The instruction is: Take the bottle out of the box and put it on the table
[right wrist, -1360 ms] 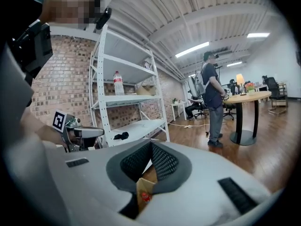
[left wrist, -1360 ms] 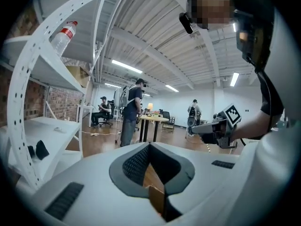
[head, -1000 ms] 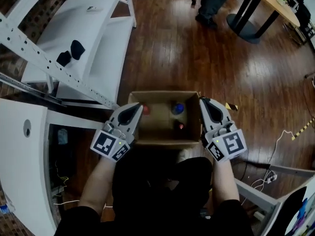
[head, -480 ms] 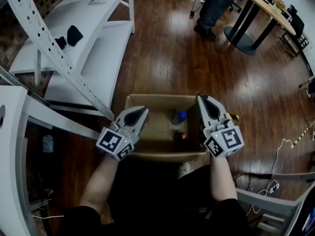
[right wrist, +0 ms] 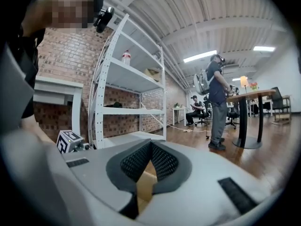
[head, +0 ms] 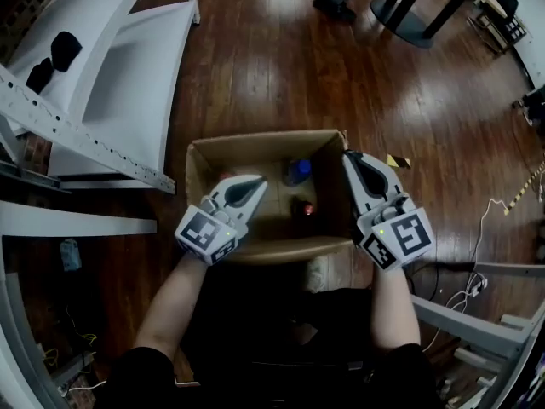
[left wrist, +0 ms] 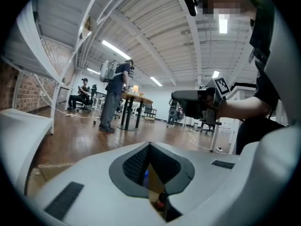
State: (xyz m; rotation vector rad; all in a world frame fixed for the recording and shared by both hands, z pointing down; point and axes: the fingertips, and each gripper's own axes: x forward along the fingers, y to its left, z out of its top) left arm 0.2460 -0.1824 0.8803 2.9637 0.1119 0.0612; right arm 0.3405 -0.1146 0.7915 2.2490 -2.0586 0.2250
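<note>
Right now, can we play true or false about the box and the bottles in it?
1. The cardboard box is open at the top. True.
2. The box stands on a table. False: it sits on the wooden floor.
3. A bottle with a blue cap is inside the box. True; a bottle with a red cap is near it.
4. The left gripper is holding a bottle. False: its jaws are shut on nothing, over the box's left part.
5. The right gripper is at the box's right wall. True; its jaws are shut too.
</note>
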